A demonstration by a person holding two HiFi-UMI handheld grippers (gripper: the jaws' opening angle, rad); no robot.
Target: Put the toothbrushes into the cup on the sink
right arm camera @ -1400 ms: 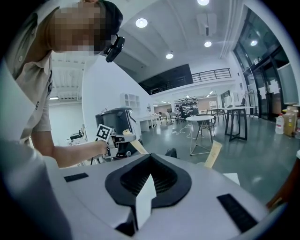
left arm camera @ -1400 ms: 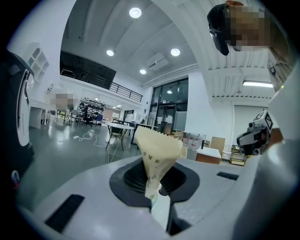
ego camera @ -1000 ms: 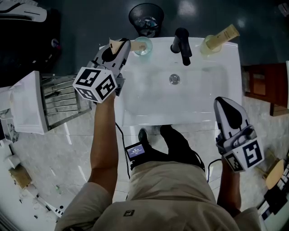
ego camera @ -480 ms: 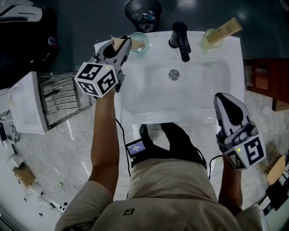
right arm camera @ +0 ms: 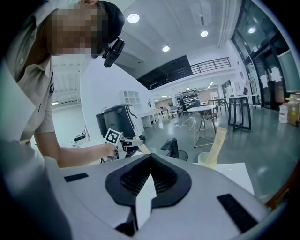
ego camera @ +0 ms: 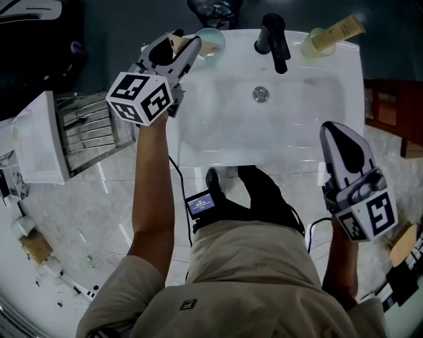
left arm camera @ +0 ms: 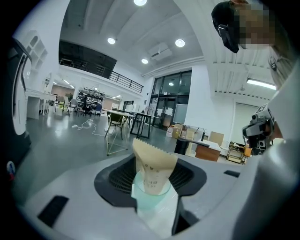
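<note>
Toothbrush (left arm camera: pixel 153 164): in a tan paper wrapper with a saw-toothed top edge. It stands nearly upright, its lower end inside the cup (ego camera: pixel 215 34). Faint dark print runs down the wrapper, too blurred to read.

Cup: pale green and translucent, on the back left corner of the sink (ego camera: pixel 264 138), just left of the faucet (ego camera: pixel 274 41).

Left gripper (ego camera: pixel 178 47): over that corner, tips at the cup. Its jaws are opening. The toothbrush stands between them, with a gap at each side and the pads off the wrapper.

Right gripper (ego camera: pixel 338 132): well apart from the cup, beyond the sink's front right corner. Its jaws are together with nothing between them.

Sink: white, rectangular, with a round metal drain (ego camera: pixel 261 94) toward the back of the basin. The faucet is black and stands at back centre.

Second cup (ego camera: pixel 310 47): pale, on the back right corner. A second toothbrush (ego camera: pixel 340 30) in the same tan wrapper leans out of it to the right. No print can be made out on it.

Marker cubes: one on each gripper, with black and white square patterns and no letters.

Surroundings:
- A dark round bin (ego camera: pixel 213 8) sits behind the sink.
- A metal wire rack (ego camera: pixel 92 135) stands to the left.
- A small device with a lit screen (ego camera: pixel 200 204) is at the person's waist; its text is too small to read.

Nothing lies between the left gripper and the cup.
</note>
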